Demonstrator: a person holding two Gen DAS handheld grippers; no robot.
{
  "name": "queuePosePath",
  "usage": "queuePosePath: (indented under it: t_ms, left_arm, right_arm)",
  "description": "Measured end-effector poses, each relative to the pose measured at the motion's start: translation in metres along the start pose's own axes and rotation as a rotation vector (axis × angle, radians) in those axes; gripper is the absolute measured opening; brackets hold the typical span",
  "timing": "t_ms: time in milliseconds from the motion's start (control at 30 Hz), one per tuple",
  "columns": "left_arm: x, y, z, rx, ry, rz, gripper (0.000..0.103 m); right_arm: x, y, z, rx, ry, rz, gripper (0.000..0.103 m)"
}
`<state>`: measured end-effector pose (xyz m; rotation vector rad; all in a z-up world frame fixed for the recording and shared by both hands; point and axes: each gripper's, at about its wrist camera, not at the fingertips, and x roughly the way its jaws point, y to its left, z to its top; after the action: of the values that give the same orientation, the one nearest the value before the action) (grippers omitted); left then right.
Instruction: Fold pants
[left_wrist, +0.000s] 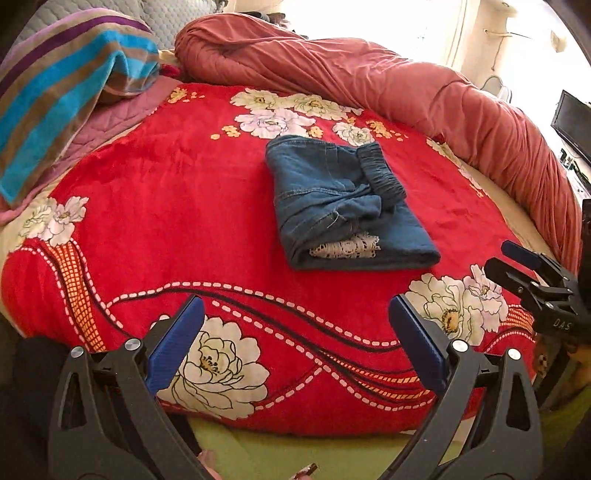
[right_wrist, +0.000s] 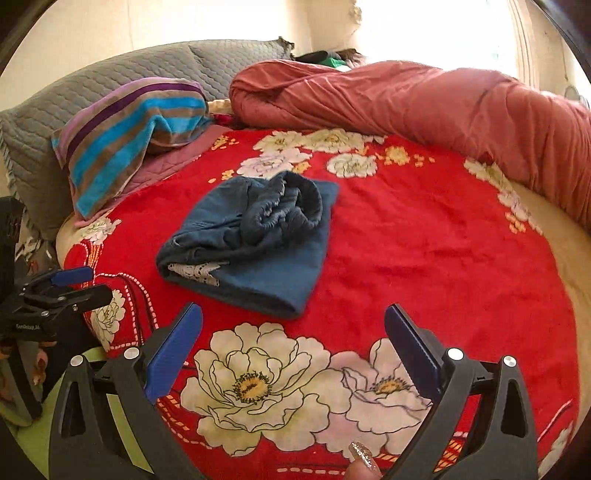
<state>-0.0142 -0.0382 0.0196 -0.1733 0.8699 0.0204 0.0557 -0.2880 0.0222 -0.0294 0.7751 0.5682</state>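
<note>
Only one legible mark turned up: pale letters reading "DAS" on the black body of the right gripper (left_wrist: 517, 258), seen at the right edge of the left wrist view. The left gripper (right_wrist: 79, 282) carried a small pale line of print too, but it was too blurred to read.

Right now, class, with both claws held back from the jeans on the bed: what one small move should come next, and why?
Probably none beyond a tidy: the jeans already lie folded in a compact bundle on the red blanket, and both the left claw and right claw are open and apart from them. At most, press the bunched waistband flat.
</note>
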Motion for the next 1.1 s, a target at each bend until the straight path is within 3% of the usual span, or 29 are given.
queuePosePath:
  t_ms: [1100]
  left_arm:
    - [-0.0026, -0.0016, -0.0008, 0.004, -0.007, 0.030, 0.093]
  right_arm:
    - [-0.0002, -0.0060, 0.0034, 0.025, 0.007, 0.005, 0.098]
